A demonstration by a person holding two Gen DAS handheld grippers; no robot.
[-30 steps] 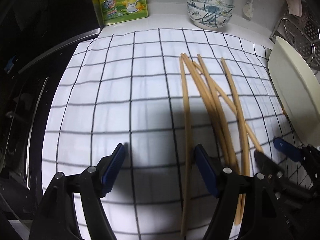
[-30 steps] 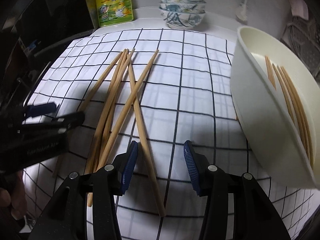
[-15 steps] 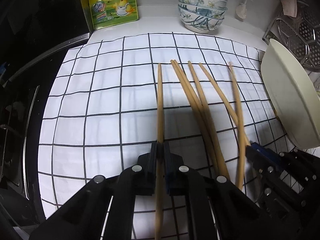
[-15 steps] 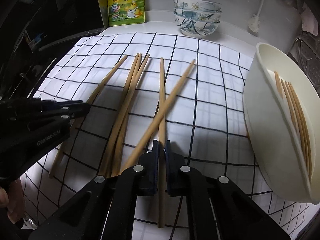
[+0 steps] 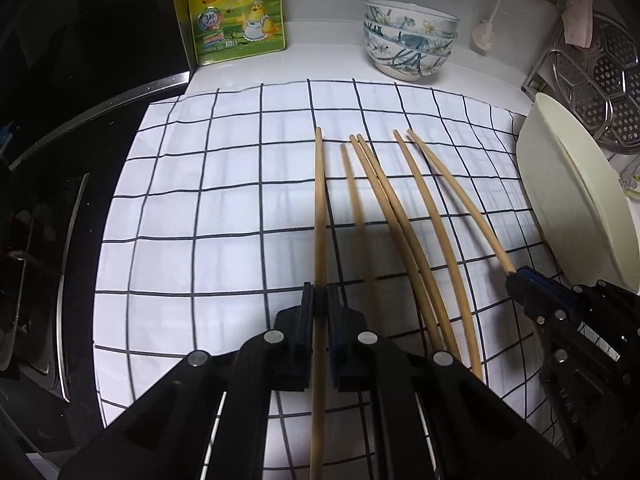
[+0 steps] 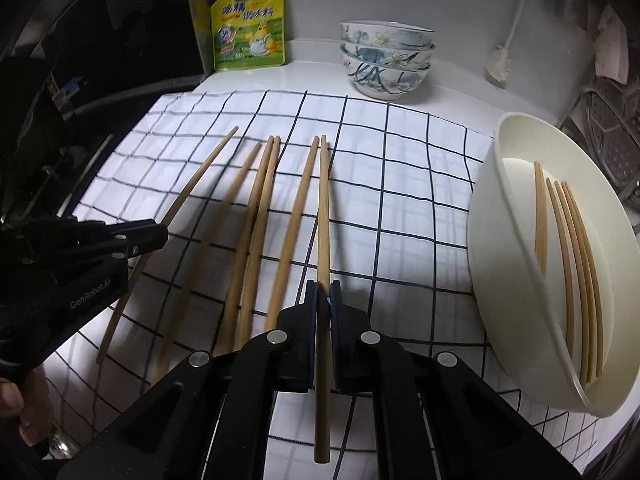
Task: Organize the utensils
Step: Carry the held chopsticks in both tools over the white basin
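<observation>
Slim, round wooden chopsticks lie fanned on a white checked cloth over the tabletop. Each black hand-held gripper, left and right, is clenched on one stick. More sticks rest inside the smooth cream bowl, tilted alongside.

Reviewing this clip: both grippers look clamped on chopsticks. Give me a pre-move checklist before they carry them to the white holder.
1. Left gripper shut on one chopstick: ok.
2. Right gripper shut on its chopstick: ok.
3. Each grip holds a single stick: ok.
4. White holder has room beside four sticks inside: ok.
5. Held sticks clear of loose chopsticks on the checked cloth: cannot tell.
</observation>
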